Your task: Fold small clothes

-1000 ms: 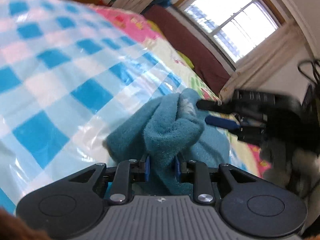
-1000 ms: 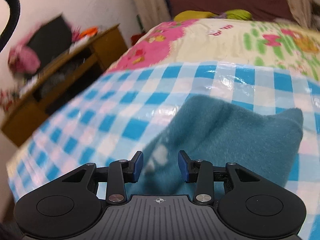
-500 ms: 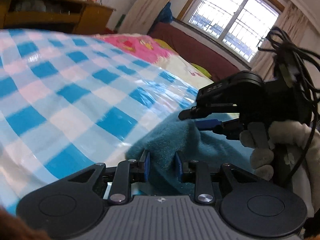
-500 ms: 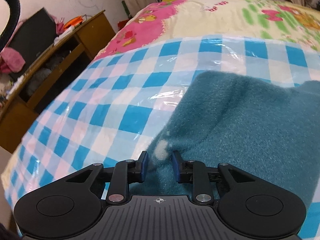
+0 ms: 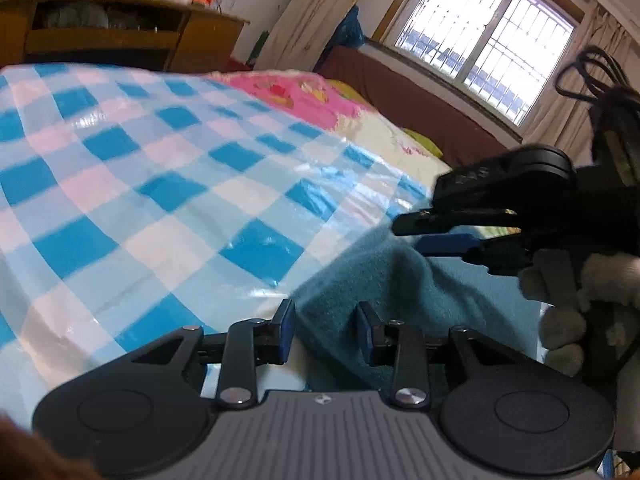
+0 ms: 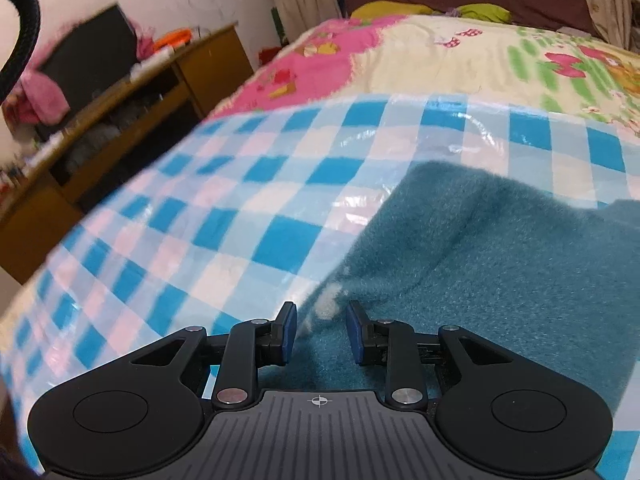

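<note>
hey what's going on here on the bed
A person is folding a small teal fleece garment on the blue checked plastic sheet over the bed. The left gripper and right gripper both sit at the garment's edge, each with fabric between its fingers. Both are opening, so they seem to be letting the cloth go.

Teal garment [image 6: 520,272]: cut off at right edge of the right wrist view, its near part hidden under the gripper body; in the left wrist view its far side is hidden behind the right gripper [image 5: 436,236] at centre right; gloved hand [image 5: 568,312] cut off at right edge; desk [image 6: 120,120] at upper left blurred, its clutter too smeared to identify; cable [image 6: 24,20] cut off at top left corner; checked sheet [image 5: 120,184] blurred toward left edge.
</note>
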Motion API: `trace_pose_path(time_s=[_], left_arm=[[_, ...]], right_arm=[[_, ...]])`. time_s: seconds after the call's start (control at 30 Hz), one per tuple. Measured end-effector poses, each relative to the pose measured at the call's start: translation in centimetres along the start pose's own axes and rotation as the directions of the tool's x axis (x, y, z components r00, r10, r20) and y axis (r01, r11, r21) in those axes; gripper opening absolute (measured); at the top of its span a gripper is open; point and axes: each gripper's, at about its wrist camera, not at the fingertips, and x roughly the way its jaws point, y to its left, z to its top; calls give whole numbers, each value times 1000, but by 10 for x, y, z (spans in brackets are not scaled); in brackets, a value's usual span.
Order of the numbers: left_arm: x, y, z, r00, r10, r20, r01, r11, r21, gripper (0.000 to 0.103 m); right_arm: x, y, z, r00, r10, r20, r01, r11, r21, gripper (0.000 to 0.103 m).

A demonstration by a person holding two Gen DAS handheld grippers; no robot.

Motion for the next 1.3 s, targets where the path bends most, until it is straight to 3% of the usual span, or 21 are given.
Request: trace_pose_path(time_s=[0.1,0.23,0.4,0.5,0.67,0.97,1.13,1.23,1.3], left_arm=[[-16,-7,5,997,41,62,-44,997,55,39],[-30,-18,15,994,11,106,-23,994,111,39],[-18,-50,20,993,-95,74,71,958,278,39],[6,-60,25,994,-101,45,79,930,358,39],[52,-47,35,999,-33,-32,42,931,362,39],[81,-19,36,992,-22,-125,58,954,295,48],[74,-26,36,991,-11,-133,58,933,356,49],[72,-26,38,989,-14,-147,67,929,364,49],[73,-24,41,987,-21,-161,77,934,348,49]], right_arm=[[-17,-9,2,999,7,33,-8,1000,11,29],[-40,-26,1,997,8,79,-10,1000,19,29],[-48,-48,5,994,-42,101,40,999,27,29],[-34,-58,13,992,-93,89,91,996,20,29],[8,-66,27,989,-142,37,142,990,3,27],[54,-60,33,986,-166,10,166,986,-18,28],[3,-70,20,993,-94,65,91,995,41,28],[-47,-83,-7,995,-26,92,18,996,89,39],[-77,-92,-35,997,0,76,-7,996,92,41]])
